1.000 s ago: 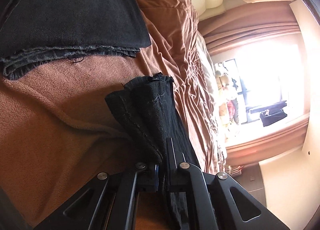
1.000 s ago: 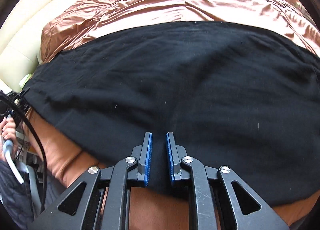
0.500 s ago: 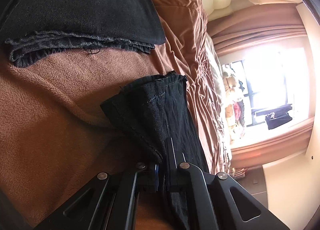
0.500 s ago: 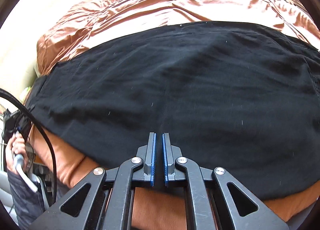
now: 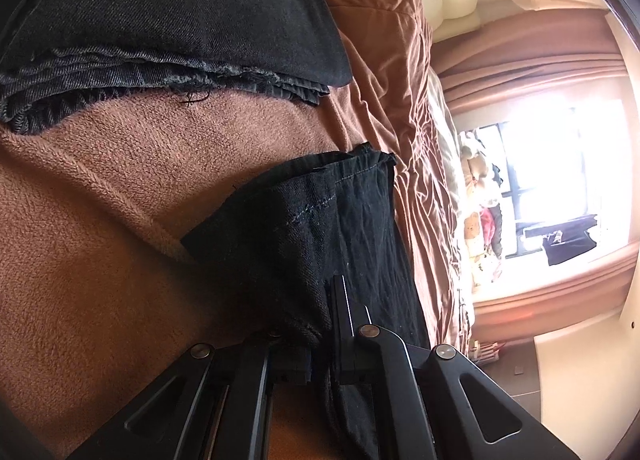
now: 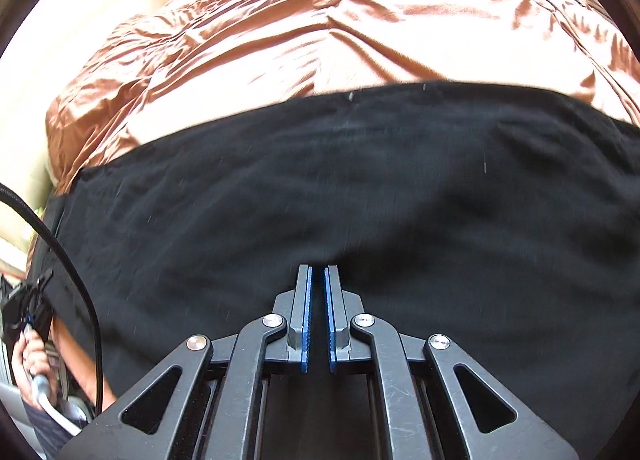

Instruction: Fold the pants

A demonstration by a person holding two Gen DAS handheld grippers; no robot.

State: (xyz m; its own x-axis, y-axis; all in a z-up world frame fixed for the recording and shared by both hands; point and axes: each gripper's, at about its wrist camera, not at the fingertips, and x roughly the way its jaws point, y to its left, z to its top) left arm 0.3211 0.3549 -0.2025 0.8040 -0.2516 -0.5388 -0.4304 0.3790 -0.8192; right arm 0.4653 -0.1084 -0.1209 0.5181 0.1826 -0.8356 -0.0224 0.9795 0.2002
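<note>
The left gripper [image 5: 320, 324] is clamped on a bunched end of the black pants [image 5: 320, 228], with hem stitching visible on the gathered cloth, which rises from between the jaws above a brown fleece blanket [image 5: 120, 240]. A folded dark denim garment [image 5: 180, 20] lies on the blanket beyond the held cloth, apart from it. The right gripper [image 6: 318, 312] is clenched; its blue pads [image 6: 307, 320] stand nearly together with only a thin gap, over the wide flat expanse of the black pants [image 6: 360, 200]. Whether cloth is pinched between the pads cannot be told. The pants lie spread across a shiny copper-coloured bedcover [image 6: 320, 28]. At the left edge of the right wrist view a hand [image 6: 34, 360] holds the other gripper's handle beside a black cable [image 6: 72, 272].
</note>
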